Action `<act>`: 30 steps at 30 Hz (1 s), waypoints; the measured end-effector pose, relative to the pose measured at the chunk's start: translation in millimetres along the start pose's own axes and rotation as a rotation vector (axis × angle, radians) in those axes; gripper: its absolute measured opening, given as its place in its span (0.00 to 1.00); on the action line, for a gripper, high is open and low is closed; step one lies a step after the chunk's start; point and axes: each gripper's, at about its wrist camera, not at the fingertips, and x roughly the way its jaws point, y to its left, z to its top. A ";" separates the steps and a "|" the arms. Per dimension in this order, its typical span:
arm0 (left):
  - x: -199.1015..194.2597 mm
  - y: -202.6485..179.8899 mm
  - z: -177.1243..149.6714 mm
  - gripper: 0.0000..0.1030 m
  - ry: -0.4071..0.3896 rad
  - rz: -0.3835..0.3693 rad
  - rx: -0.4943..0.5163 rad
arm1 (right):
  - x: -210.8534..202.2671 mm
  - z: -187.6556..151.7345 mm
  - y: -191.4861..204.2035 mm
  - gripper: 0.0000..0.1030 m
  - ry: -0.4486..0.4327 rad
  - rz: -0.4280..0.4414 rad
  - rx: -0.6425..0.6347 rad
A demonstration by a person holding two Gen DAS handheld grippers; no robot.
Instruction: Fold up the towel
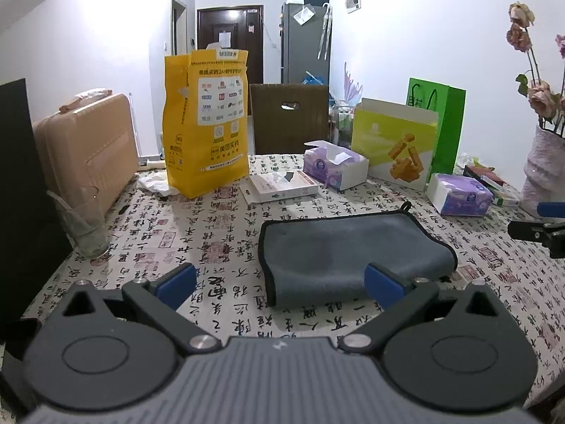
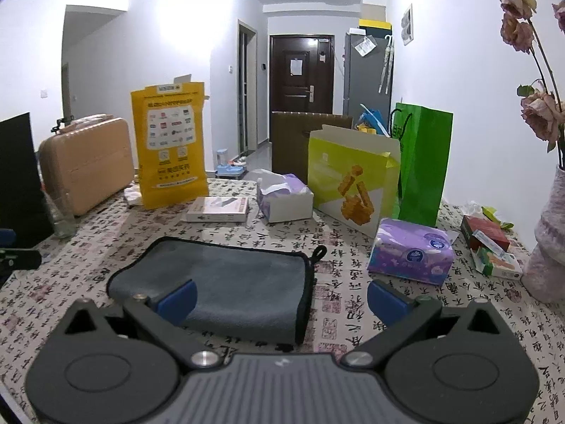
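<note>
A grey towel (image 1: 349, 251) with black edging lies folded on the patterned tablecloth (image 1: 197, 233); it also shows in the right wrist view (image 2: 226, 282), with a black hanging loop (image 2: 319, 252) at its far right corner. My left gripper (image 1: 280, 281) is open and empty, held just above the table before the towel's near edge. My right gripper (image 2: 280, 298) is open and empty, above the towel's near right corner. The right gripper's tip also shows at the right edge of the left wrist view (image 1: 540, 226).
A glass (image 1: 83, 226) stands at the left. At the back are a yellow bag (image 1: 204, 123), a tan case (image 1: 88, 152), a flat box (image 1: 279, 185), two tissue boxes (image 1: 335, 164) (image 1: 459, 194), a yellow-green box (image 1: 395, 145), a green bag (image 1: 445, 120) and a vase (image 1: 543, 173).
</note>
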 end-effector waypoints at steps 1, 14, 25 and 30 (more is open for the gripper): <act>-3.2 -0.8 -2.0 1.00 -0.004 0.002 0.003 | -2.5 -2.0 1.4 1.00 -0.001 0.003 0.000; -41.8 -4.0 -23.0 1.00 -0.050 -0.012 0.007 | -37.7 -25.7 21.0 1.00 -0.023 0.027 -0.014; -66.3 -4.0 -43.8 1.00 -0.096 -0.035 0.015 | -62.3 -40.6 32.9 1.00 -0.040 0.047 -0.037; -69.5 -2.8 -53.5 1.00 -0.104 -0.028 0.027 | -70.8 -49.4 37.6 1.00 -0.047 0.054 -0.042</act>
